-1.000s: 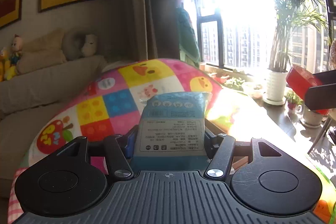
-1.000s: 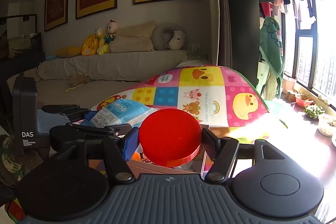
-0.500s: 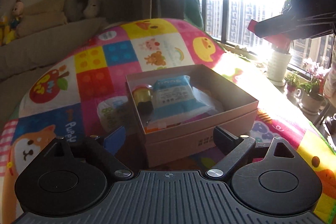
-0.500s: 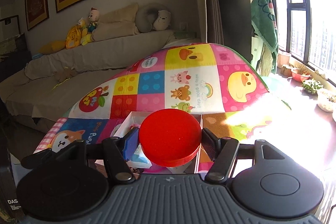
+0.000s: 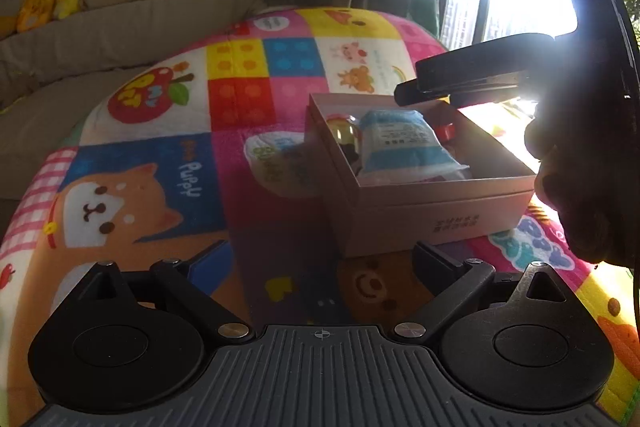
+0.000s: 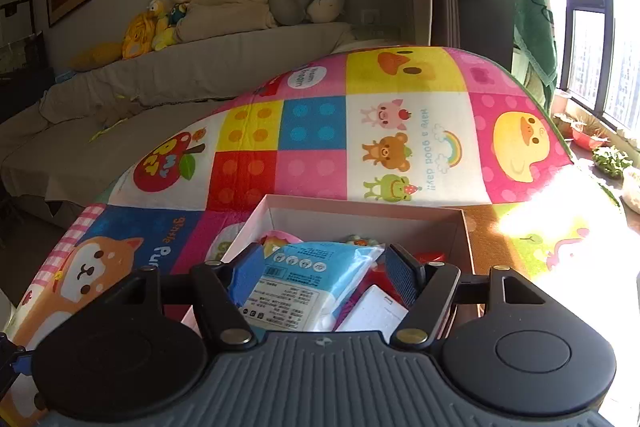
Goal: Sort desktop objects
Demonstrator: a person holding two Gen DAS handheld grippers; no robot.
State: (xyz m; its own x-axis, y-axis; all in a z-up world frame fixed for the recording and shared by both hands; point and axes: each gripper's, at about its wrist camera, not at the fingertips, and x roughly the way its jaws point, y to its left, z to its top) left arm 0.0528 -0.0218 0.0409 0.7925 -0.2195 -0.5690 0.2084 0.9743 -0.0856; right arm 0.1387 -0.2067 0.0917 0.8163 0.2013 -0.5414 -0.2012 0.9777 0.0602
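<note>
A pale cardboard box (image 5: 432, 215) stands on the colourful play mat (image 5: 160, 147). In it lie a blue tissue pack (image 5: 404, 147), a small gold-topped object (image 5: 344, 135) and a red round lid (image 5: 444, 131). My left gripper (image 5: 320, 259) is open and empty, a little in front of the box. My right gripper (image 6: 324, 267) is open over the box (image 6: 360, 215), just above the tissue pack (image 6: 312, 279); the red lid (image 6: 428, 259) shows partly behind its right finger. The right gripper also shows in the left wrist view (image 5: 480, 79), above the box.
A beige sofa (image 6: 200, 67) with plush toys (image 6: 160, 19) stands behind the mat. Windows and potted plants (image 6: 600, 147) are at the right. A white card (image 6: 376, 311) lies in the box.
The left gripper pulled back from the box, empty. The right gripper moved down over the box, opened and let go of the red lid, which now lies in the box.
</note>
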